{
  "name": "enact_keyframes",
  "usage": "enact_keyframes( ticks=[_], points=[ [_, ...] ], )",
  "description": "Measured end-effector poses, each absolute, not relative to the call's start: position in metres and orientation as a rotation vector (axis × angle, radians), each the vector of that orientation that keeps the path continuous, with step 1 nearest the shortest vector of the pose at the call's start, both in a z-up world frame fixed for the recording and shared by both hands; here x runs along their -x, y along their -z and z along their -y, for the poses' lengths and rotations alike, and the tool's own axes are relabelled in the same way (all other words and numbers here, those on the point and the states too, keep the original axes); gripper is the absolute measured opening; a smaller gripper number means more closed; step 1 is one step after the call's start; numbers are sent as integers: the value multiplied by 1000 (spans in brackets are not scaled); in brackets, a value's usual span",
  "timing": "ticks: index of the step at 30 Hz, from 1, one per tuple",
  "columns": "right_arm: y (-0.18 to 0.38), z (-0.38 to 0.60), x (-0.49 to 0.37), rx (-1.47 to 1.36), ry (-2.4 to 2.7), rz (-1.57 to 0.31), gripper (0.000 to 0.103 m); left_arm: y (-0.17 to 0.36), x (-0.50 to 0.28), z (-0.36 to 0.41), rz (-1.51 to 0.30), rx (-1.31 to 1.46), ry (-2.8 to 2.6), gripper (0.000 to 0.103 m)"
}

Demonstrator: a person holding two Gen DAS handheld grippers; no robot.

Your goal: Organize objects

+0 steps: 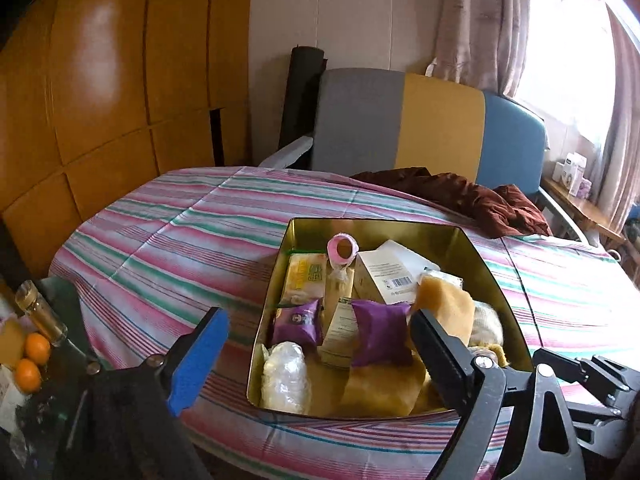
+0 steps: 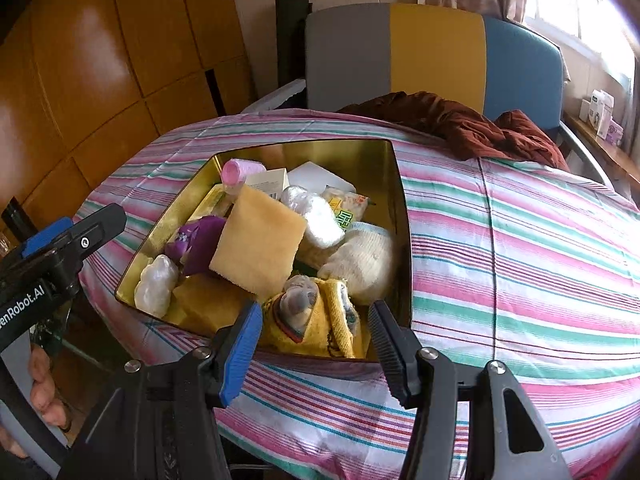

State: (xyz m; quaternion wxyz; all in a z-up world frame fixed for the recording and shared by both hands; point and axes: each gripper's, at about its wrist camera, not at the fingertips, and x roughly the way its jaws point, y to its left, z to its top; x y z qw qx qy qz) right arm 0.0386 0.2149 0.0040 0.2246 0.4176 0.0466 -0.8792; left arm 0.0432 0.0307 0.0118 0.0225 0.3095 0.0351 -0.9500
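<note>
The bed sheet [image 2: 520,248] runs in pink, green and white stripes with thin blue lines. On it sits a gold tin [image 2: 400,184] holding purple packets [image 1: 380,334], a tan sponge [image 2: 258,246], a pink spool [image 2: 240,172], a white box [image 1: 386,276] and a yellow knit piece [image 2: 320,328]. The headboard [image 2: 432,52] shows grey, mustard and blue panels. A maroon cloth [image 2: 472,128] lies before it. Two oranges [image 1: 32,360] glow beside the bed.
</note>
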Motion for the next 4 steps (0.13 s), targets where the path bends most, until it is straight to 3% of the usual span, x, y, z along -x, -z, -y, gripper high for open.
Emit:
enact_keyframes(
  ticks=[4],
  points=[
    [-5, -217, -37, -1149, 2432, -118, 56, -11, -42, -31, -112, -974, 2935, 93]
  ],
)
